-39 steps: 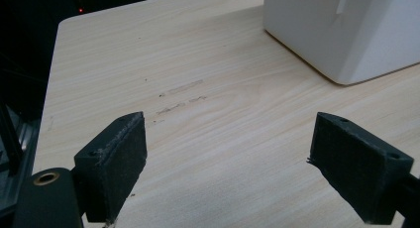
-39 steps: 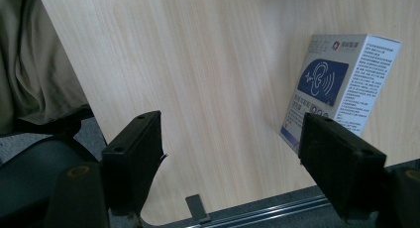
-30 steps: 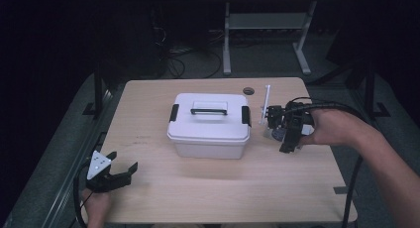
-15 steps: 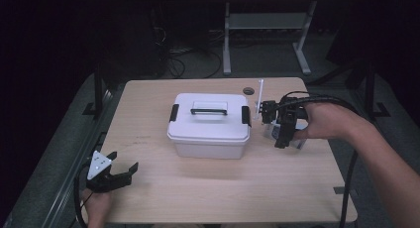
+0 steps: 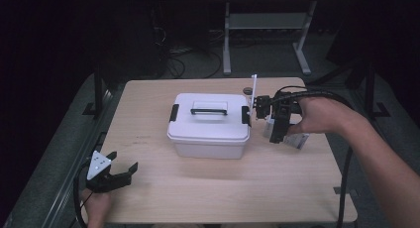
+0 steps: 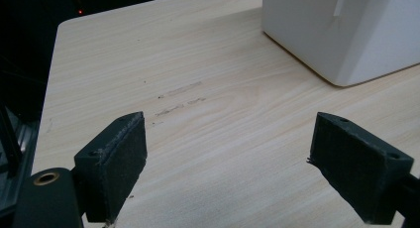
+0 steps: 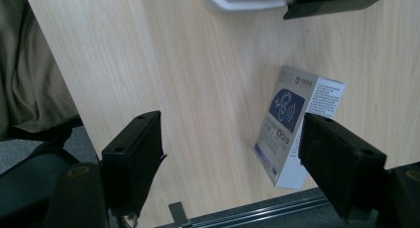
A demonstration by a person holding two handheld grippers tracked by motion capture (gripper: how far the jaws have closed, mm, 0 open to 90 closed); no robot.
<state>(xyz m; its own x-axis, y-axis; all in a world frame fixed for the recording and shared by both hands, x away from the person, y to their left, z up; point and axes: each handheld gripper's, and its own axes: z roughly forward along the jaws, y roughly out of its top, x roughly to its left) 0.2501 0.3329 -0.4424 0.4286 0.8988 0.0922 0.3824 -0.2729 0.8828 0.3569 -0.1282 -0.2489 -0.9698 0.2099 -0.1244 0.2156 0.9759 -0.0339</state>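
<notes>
Beside the white lidded box (image 5: 208,124), wide-open right gripper (image 5: 275,131) above a small carton (image 7: 295,125); left gripper (image 6: 237,176) likewise open.

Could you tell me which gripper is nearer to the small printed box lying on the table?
Right. The right gripper, jaws open, hovers directly over the small printed box beside the white lidded bin. The left gripper sits open at the table's near left corner, beyond the bin.

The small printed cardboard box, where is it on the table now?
The small printed cardboard box lies on the wooden table, on its right side, beside the white plastic container, under the open right gripper.
</notes>
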